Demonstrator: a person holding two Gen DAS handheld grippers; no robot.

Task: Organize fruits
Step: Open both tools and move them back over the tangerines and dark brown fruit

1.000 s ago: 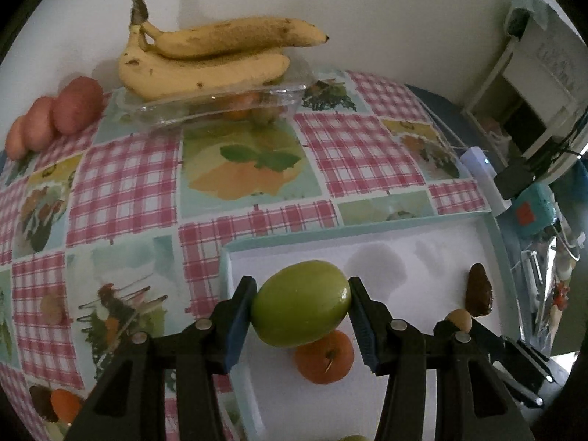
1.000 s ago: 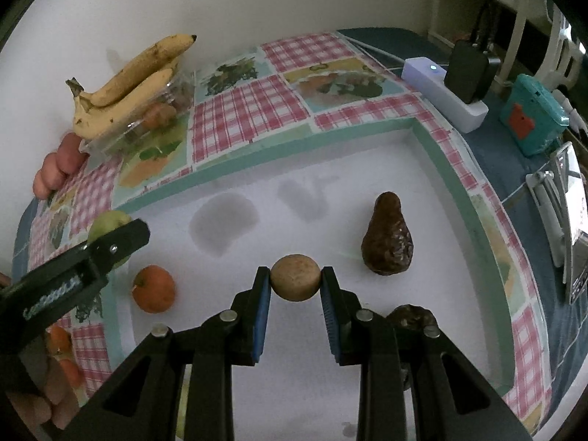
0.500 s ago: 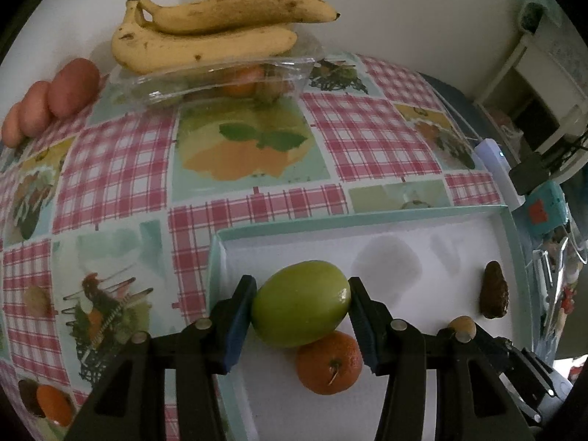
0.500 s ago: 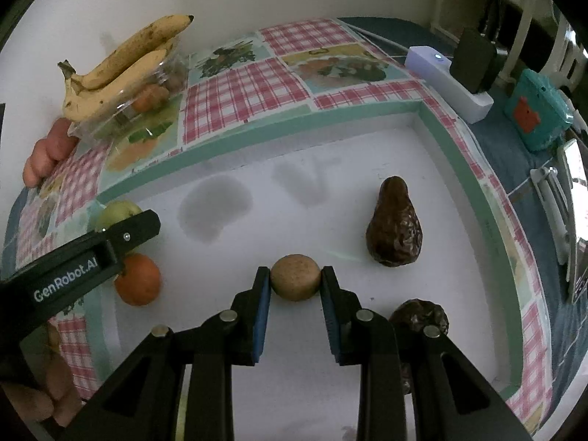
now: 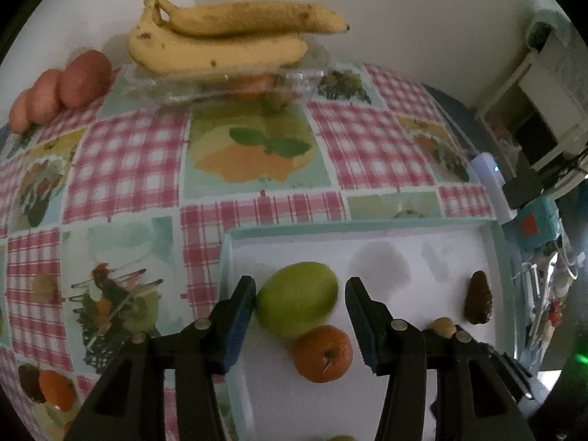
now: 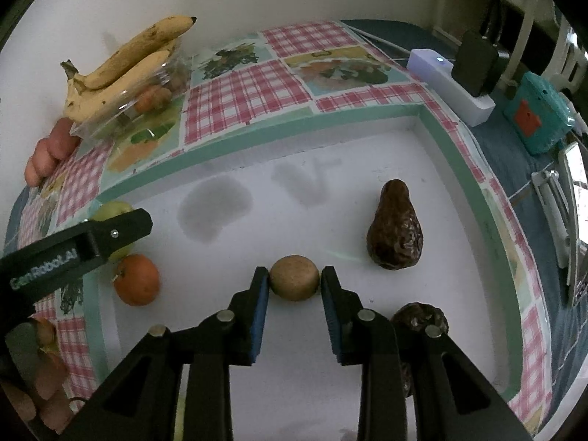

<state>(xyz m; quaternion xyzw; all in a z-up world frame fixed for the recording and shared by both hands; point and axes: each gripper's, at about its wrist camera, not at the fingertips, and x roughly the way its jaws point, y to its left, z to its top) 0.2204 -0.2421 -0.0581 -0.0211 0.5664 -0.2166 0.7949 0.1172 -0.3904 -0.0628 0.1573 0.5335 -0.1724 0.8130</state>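
- Green apple (image 5: 297, 298) sits between my left gripper's (image 5: 299, 308) jaws over the white tray's (image 5: 488, 257) corner; a gap shows on the right, so it's released, beside the orange (image 5: 322, 353).
- My right gripper (image 6: 294, 288) has just been opening around the brown kiwi (image 6: 294, 282), now down on the tray near the avocado (image 6: 395, 237).
- Bananas (image 5: 224, 42) are not yet sorted.

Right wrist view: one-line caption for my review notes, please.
Right gripper, jaws just opening, brackets a round brown fruit on the white green-rimmed tray beside a dark wrinkled avocado.
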